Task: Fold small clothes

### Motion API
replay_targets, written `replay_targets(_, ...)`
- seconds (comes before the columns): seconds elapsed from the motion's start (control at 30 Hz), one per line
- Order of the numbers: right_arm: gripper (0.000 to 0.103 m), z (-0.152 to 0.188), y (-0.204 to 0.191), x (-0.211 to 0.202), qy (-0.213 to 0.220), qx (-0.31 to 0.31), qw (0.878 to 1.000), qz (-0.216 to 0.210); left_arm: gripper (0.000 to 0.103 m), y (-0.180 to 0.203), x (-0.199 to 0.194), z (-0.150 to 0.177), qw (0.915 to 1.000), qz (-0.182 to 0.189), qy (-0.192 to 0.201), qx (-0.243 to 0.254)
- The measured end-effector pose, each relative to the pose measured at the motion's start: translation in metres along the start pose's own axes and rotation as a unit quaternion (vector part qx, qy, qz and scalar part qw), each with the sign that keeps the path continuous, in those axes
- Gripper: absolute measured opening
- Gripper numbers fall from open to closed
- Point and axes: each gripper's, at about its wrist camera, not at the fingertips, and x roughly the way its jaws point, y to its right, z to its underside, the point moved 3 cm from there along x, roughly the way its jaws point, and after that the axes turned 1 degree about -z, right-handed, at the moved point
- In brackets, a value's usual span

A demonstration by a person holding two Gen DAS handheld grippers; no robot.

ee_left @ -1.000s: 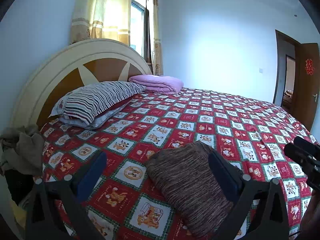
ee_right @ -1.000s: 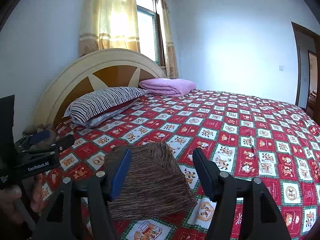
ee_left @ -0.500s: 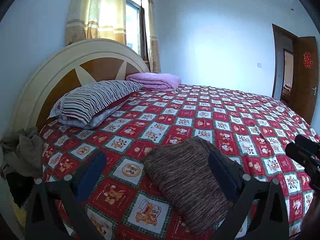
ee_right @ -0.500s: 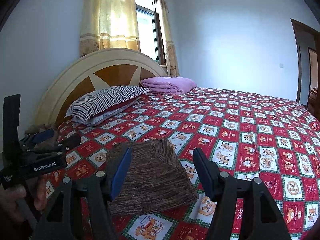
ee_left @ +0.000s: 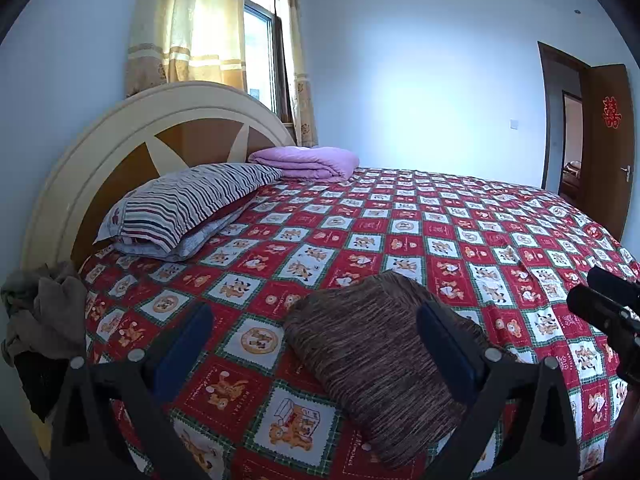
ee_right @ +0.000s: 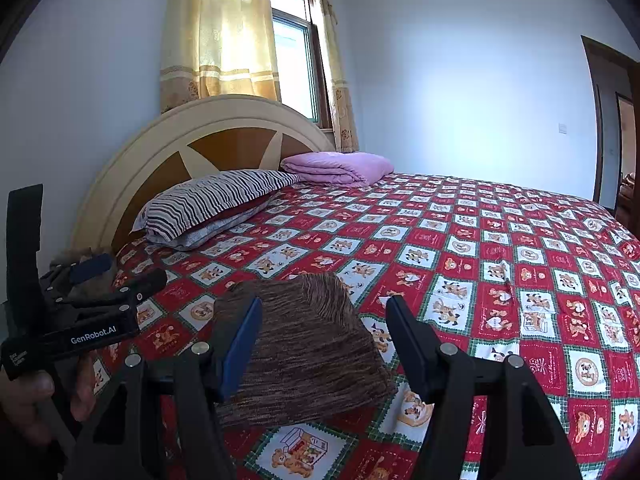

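Your left gripper (ee_left: 316, 350) hangs above the near edge of the bed with its blue-padded fingers (ee_left: 182, 346) spread wide and nothing between them; the folded brown knit garment (ee_left: 384, 364) lies flat on the red teddy-bear bedspread (ee_left: 400, 236), mostly toward 4 o'clock in that view, and the right-hand finger crosses in front of its edge, though you cannot tell from this view whether it touches the cloth. Your right gripper (ee_right: 324, 344) is likewise wide apart and holding nothing, and the same garment (ee_right: 304, 344) sits between its fingers in the picture, lying on the bedspread (ee_right: 460, 236) at about 6 o'clock. In the right wrist view your left gripper (ee_right: 86, 308) shows at 8 o'clock, held in your hand (ee_right: 36, 400), beside the garment. At 10 o'clock in the left wrist view a striped pillow (ee_left: 188, 204) rests against the curved headboard (ee_left: 132, 136), and a folded pink blanket (ee_left: 308, 162) lies just past it at 12 o'clock. A bundle of grey-brown clothes (ee_left: 40, 312) hangs at the bed's edge at 9 o'clock, well apart from the folded garment. An open brown door (ee_left: 604, 140) stands at 2 o'clock.
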Motion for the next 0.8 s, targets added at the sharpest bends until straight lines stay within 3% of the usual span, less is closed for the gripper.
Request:
replay_targets(0.37,0.065,0.0007,-0.0008,-0.0007,0.002,0.001,1.0,0.0,0.103,0.0019,0.0012,0.0002,1.0,0.001,-0.003,0.006)
replay_targets(0.8,0.065,0.0001,-0.0015,-0.0056,0.013,0.003,1.0,0.0,0.103,0.0,-0.0065,-0.0063,0.9998,-0.006,0.019,0.007)
